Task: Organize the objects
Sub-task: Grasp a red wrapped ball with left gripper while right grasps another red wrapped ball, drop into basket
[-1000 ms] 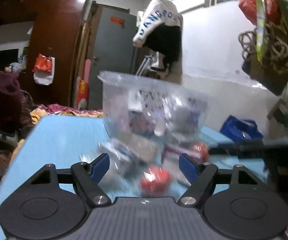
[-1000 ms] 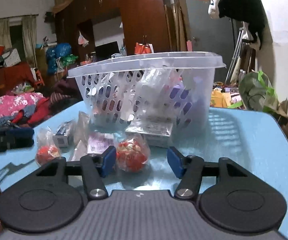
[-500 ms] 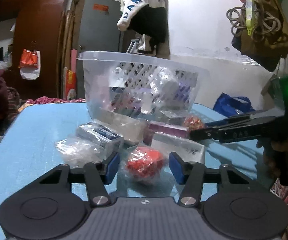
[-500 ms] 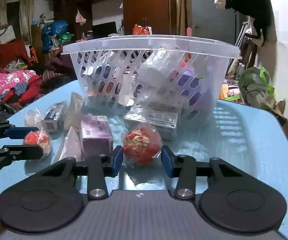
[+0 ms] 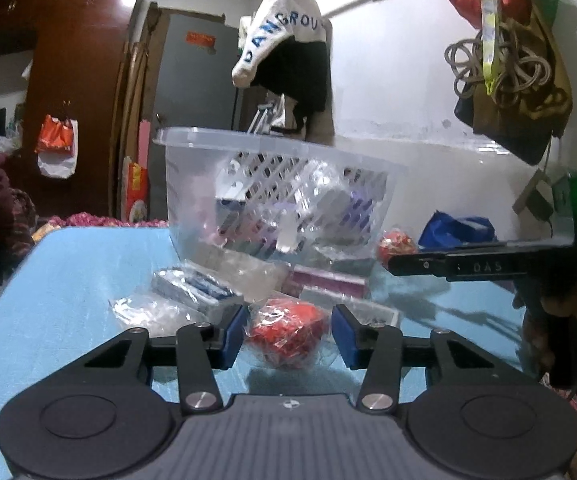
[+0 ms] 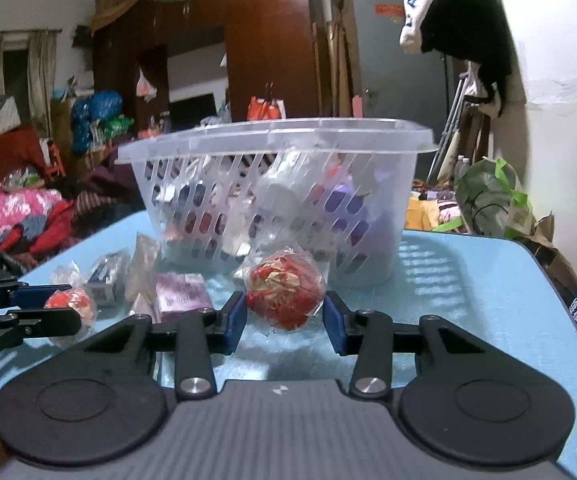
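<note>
Clear slotted plastic basket (image 6: 276, 196) ahead already partly filled. Right gripper (image 6: 284, 314) clamped on red plastic-wrapped ball (image 6: 284, 296); left gripper (image 5: 286, 332) bracketing second red wrapped ball (image 5: 284, 330) (contact unclear). Boxed items (image 6: 182, 294) left on blue table (image 6: 468, 280).

Blue table (image 6: 468, 280): clear basket (image 6: 276, 200) at far centre; wrapped packets (image 6: 184, 292) near-left of it.

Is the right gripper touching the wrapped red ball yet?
Touching. In the right wrist view both blue pads of the right gripper press against the sides of the wrapped red ball, with no gap showing on either side.
</note>
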Tool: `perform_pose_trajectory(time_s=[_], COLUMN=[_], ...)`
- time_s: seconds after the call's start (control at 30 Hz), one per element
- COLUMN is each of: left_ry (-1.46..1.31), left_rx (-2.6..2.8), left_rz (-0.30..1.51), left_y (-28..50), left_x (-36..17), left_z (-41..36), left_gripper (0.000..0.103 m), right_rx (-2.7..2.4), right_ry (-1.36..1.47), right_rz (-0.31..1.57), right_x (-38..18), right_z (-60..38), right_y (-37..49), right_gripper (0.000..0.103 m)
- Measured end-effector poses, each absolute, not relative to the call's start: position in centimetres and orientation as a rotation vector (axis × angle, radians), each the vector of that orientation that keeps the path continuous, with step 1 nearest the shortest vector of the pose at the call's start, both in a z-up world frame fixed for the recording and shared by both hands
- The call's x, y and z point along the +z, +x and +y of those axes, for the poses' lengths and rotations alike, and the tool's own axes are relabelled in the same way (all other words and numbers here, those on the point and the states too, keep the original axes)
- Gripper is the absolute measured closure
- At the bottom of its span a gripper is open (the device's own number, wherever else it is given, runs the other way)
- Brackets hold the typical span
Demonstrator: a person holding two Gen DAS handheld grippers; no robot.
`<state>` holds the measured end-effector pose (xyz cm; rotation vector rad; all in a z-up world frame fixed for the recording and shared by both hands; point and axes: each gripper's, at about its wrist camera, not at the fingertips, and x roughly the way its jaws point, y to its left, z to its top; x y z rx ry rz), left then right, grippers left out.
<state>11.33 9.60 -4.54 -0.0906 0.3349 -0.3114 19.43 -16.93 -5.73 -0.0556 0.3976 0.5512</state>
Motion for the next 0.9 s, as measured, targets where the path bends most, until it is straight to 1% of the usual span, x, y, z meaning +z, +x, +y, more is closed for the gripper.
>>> perform_pose_trajectory(time_s=[0.13, 0.3, 0.37, 0.5, 0.6, 0.67, 0.7, 0.8, 0.9], left_ry=[-0.087, -0.103, -0.109, -0.104, -0.104, -0.104, -0.133, -0.182, -0.179], left_rx=[-0.298, -0.278, -0.277, -0.282, -0.287, -0.27, -0.265, -0.25, -0.222], left_rz=[0.308, 0.282, 0.258, 0.172, 0.154, 0.185, 0.235, 0.363, 0.403], left_y=[11.0, 10.9, 11.0, 12.6, 16.0, 19.4, 21.7, 26.8, 28.7], left_x=[-4.2, -3.0, -1.6, 3.5, 7.6, 9.5, 10.0, 9.6, 8.6], left_z=[9.3, 9.5, 9.9, 10.4, 10.3, 10.1, 10.4, 10.8, 10.9], left_gripper=[0.052, 0.052, 0.052, 0.052, 0.052, 0.052, 0.052, 0.052, 0.052], right_rx=[0.565, 0.576, 0.597, 0.623, 0.662, 0.687, 0.683, 0.692, 0.712], right_ry=[-0.023, -0.002, 0.006, -0.014, -0.057, -0.084, -0.102, -0.145, -0.168], right_rz=[0.386, 0.316, 0.278, 0.2, 0.212, 0.264, 0.298, 0.378, 0.402], right_x=[-5.6, -4.6, -3.2, 1.5, 4.6, 5.8, 6.0, 5.7, 5.2], right_z=[-17.3, -18.0, -18.3, -17.9, -16.3, -14.7, -13.9, -11.8, -10.4], right_y=[19.4, 18.1, 17.5, 18.2, 21.3, 24.4, 25.7, 28.8, 29.8], right_gripper=[0.058, 0.058, 0.058, 0.057, 0.057, 0.057, 0.057, 0.057, 0.057])
